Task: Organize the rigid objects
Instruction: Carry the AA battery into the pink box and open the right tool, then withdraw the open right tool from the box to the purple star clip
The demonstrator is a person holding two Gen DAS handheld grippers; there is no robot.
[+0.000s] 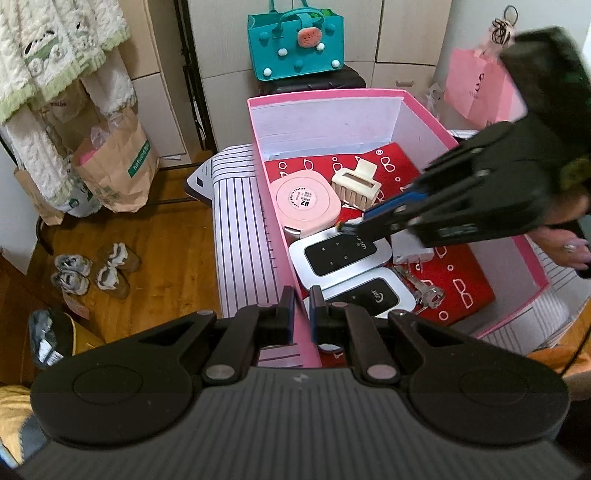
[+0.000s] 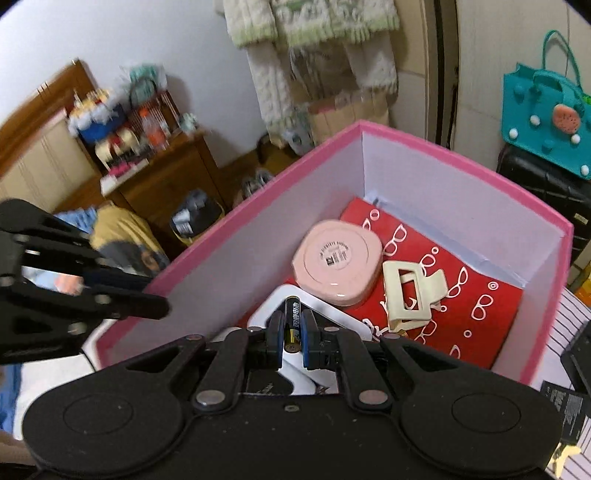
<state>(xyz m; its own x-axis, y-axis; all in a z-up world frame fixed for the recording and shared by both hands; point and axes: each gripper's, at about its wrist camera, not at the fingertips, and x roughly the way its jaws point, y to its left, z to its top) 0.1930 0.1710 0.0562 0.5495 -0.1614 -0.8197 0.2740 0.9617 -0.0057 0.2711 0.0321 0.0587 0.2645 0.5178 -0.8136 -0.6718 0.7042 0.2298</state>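
One battery (image 2: 291, 322) is pinched by the right gripper (image 2: 291, 341) over the pink box (image 1: 271, 236); its left wall is clamped by the left gripper (image 1: 302, 317). Inside are counted two routers (image 1: 341, 254), one compact (image 1: 304, 201), one clip (image 1: 356, 183), keys (image 1: 424, 290).

A wooden floor (image 1: 166, 236) is showing beside pale cupboard doors (image 1: 406, 29), while a wooden cabinet (image 2: 166, 173) is standing against the white wall (image 2: 110, 37).

Pink box (image 2: 258, 229) crowded; red mat's (image 2: 476, 325) right side free.
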